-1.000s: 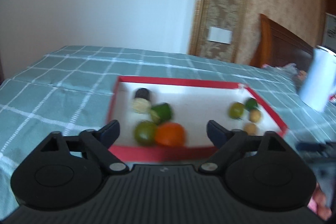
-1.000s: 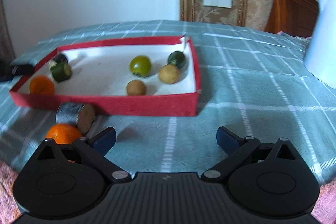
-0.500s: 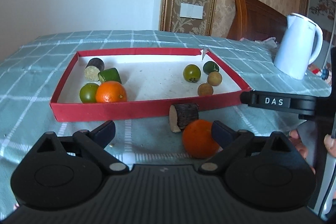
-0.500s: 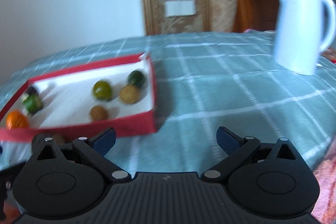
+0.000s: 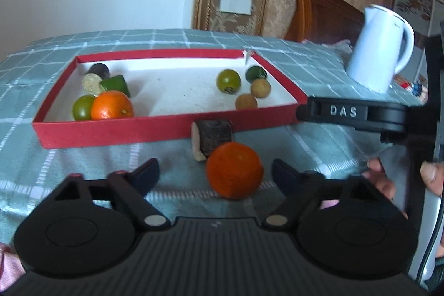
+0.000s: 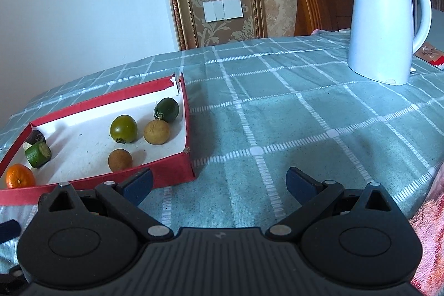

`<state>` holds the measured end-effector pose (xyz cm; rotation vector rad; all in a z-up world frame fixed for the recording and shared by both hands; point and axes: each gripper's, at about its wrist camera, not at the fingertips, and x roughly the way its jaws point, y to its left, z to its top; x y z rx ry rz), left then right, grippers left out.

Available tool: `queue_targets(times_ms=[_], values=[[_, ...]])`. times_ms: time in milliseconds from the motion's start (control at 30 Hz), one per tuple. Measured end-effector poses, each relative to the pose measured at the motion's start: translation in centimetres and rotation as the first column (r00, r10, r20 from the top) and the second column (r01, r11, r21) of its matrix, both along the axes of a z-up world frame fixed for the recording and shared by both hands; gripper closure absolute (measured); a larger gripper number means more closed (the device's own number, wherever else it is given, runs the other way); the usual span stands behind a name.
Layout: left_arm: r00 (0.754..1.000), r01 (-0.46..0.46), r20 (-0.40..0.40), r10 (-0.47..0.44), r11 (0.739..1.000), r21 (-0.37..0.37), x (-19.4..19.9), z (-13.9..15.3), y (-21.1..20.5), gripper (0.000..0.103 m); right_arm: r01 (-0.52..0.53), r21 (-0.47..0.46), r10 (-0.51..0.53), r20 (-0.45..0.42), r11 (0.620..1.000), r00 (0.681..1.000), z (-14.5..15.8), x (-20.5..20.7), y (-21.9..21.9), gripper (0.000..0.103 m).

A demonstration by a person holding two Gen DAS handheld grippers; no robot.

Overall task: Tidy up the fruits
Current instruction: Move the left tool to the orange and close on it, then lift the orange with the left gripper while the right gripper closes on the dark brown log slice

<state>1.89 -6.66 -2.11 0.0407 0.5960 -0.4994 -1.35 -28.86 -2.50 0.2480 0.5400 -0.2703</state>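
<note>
Both pairs of jaws stand wide apart, holding nothing. Between the spread fingers of the left gripper (image 5: 215,174), nearer the right-hand one, an orange (image 5: 234,170) sits on the green checked tablecloth (image 5: 83,165) — whether it touches that finger cannot be told. Just beyond it, touching or nearly so, lies a dark cut cylinder piece (image 5: 212,138), right against the front wall of the red tray (image 5: 111,129). Farther ahead, inside the tray, a second orange (image 5: 111,109) rests beside a green fruit (image 5: 82,107) in the left part, with cut pieces behind them; two brown round fruits and two green ones cluster to the right.

Ahead of the right gripper (image 6: 219,182) is bare cloth — the tray's near right corner sits just past its left finger, and a white Midea kettle (image 6: 385,18) stands well beyond the right finger.
</note>
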Motion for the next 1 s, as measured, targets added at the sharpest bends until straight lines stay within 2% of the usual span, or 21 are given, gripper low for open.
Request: queue_targets(times_ms=[33, 100, 200, 233, 267, 367, 500, 633, 733, 900, 1000], values=[[1.000, 0.006, -0.007, -0.006, 1.000, 0.001, 0.1, -0.1, 0.0, 0.035, -0.001, 0.000, 0.001, -0.002, 1.000, 1.000, 0.0, 0.0, 0.0, 0.000], [1.000, 0.012, -0.006, -0.012, 1.000, -0.011, 0.0, -0.2, 0.1, 0.038, -0.003, -0.001, 0.003, -0.005, 1.000, 1.000, 0.0, 0.1, 0.0, 0.000], [1.000, 0.029, -0.002, -0.029, 0.999, -0.025, -0.3, -0.3, 0.1, 0.048, -0.007, -0.005, 0.007, -0.011, 1.000, 1.000, -0.1, 0.1, 0.1, 0.000], [0.999, 0.047, 0.000, -0.047, 0.999, -0.029, -0.4, -0.3, 0.1, 0.058, -0.009, -0.008, 0.008, -0.012, 1.000, 1.000, -0.1, 0.1, 0.2, 0.000], [0.998, 0.070, 0.002, -0.070, 0.997, -0.033, -0.5, -0.3, 0.0, 0.063, -0.010, -0.010, 0.010, -0.014, 1.000, 1.000, -0.1, 0.1, 0.2, 0.000], [0.997, 0.073, 0.010, -0.073, 0.997, -0.017, -0.6, -0.2, -0.3, 0.063, -0.017, -0.011, 0.017, -0.025, 1.000, 1.000, -0.2, 0.3, 0.3, 0.000], [0.997, 0.080, -0.004, -0.081, 0.996, -0.047, -0.4, -0.2, 0.4, 0.063, -0.023, -0.012, 0.023, -0.035, 1.000, 0.999, -0.3, 0.4, 0.4, 0.000], [0.997, 0.073, 0.020, -0.072, 0.997, -0.039, -1.0, 0.0, 1.6, 0.063, -0.034, -0.015, 0.033, -0.038, 0.999, 0.999, -0.4, 0.4, 0.5, 0.000], [0.999, 0.041, 0.030, -0.040, 0.999, -0.031, -1.3, 0.1, 3.1, 0.063, -0.054, -0.018, 0.053, -0.035, 0.998, 0.998, -0.3, 0.4, 0.7, 0.000], [0.999, -0.041, -0.002, 0.041, 0.996, -0.080, -0.5, 0.2, 6.8, 0.063, -0.135, -0.030, 0.134, -0.024, 0.990, 0.991, -0.2, 0.2, 1.8, 0.000], [0.994, -0.107, 0.005, 0.108, 0.992, -0.065, 0.2, 0.3, 8.4, 0.063, -0.177, -0.060, 0.177, -0.015, 0.982, 0.984, -0.1, 0.0, 2.9, 0.000]])
